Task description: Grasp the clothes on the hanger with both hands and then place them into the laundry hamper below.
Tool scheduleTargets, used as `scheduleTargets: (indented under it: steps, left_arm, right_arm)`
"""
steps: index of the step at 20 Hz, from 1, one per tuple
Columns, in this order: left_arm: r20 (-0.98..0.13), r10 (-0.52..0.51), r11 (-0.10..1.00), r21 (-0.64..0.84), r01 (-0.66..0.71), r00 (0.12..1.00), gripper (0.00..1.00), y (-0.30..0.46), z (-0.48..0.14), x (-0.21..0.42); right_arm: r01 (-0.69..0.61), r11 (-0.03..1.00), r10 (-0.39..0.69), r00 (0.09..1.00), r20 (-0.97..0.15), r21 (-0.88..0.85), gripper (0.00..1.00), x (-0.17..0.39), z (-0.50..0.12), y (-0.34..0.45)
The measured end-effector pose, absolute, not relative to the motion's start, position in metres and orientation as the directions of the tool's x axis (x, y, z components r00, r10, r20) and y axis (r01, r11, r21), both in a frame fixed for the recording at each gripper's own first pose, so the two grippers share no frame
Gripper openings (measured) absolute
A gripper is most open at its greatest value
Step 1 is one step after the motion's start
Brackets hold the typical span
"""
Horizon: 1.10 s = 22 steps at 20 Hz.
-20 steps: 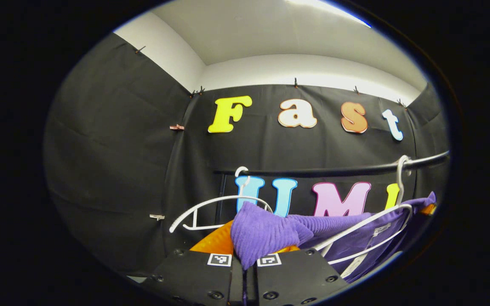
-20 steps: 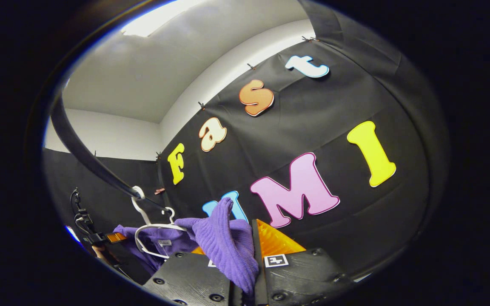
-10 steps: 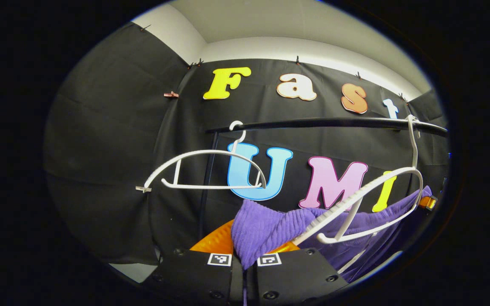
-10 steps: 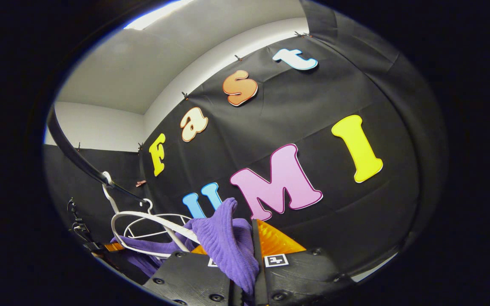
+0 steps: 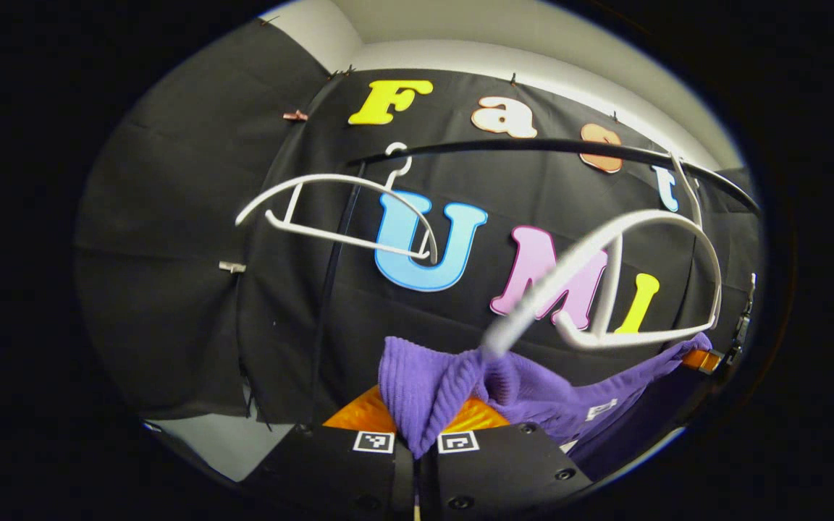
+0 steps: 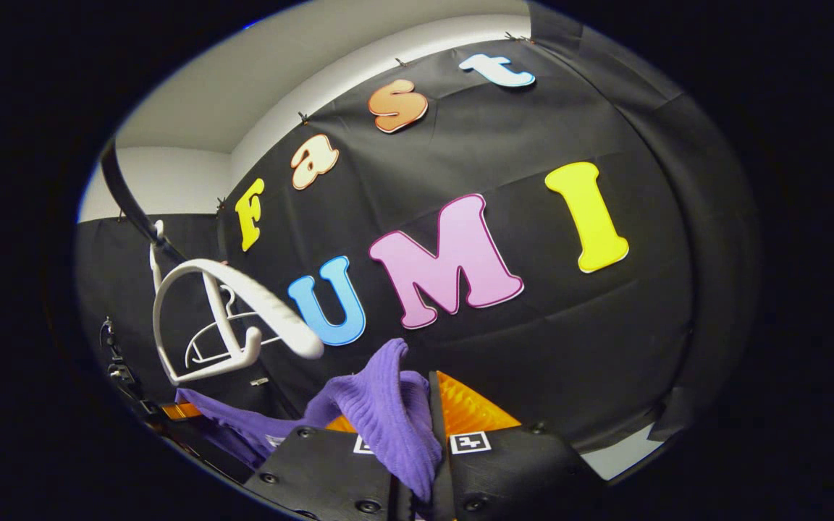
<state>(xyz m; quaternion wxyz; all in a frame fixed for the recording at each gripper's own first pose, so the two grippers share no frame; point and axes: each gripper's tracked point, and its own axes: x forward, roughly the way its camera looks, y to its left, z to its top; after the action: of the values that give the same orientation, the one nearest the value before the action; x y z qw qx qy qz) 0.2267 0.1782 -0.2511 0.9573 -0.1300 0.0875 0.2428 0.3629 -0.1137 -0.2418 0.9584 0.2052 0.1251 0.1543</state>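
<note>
While the curved white plastic hanger (image 5: 641,275) hangs bare, each gripper (left (image 5: 417,449), right (image 6: 424,452)) pinches tight the ribbed purple knit garment (image 5: 446,383).

I see a booth lined with black cloth (image 5: 192,217) that hangs in soft creases across the back and the side walls. Small clips (image 5: 295,115) pin its upper edge, and another clip (image 5: 232,267) sits lower on the left panel. Above the cloth runs a band of white wall (image 5: 460,61), meeting a pale ceiling (image 6: 301,51) at a corner. A dark rail (image 5: 533,146) crosses in front of the back cloth, near its top, and a thin dark upright (image 5: 334,275) drops from its left end. At the bottom left, below the cloth's hem, I make out a pale strip of floor (image 5: 221,441); a similar strip (image 6: 620,452) shows in the right gripper view. The light is even and rather dim.
</note>
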Motion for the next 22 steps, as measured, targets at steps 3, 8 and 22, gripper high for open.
scheduleTargets:
  steps: [3, 8, 22]
  left_arm:
    - [-0.325, 0.406, 0.842, -0.230, -0.487, 0.854, 0.10, 0.152, -0.285, 0.214]
    - [-0.421, 0.290, 0.870, -0.260, -0.420, 0.860, 0.10, 0.105, -0.311, 0.212]
    - [-0.670, 0.074, 0.916, -0.247, -0.316, 0.739, 0.08, 0.018, -0.380, 0.196]
  right_arm:
    - [-0.256, 0.851, 0.392, 0.890, -0.232, 0.458, 0.18, 0.341, -0.262, -0.092]
    - [-0.283, 0.804, 0.493, 0.810, -0.318, 0.523, 0.18, 0.294, -0.291, -0.041]
    - [-0.308, 0.813, 0.580, 0.492, -0.649, 0.494, 0.19, 0.169, -0.381, 0.052]
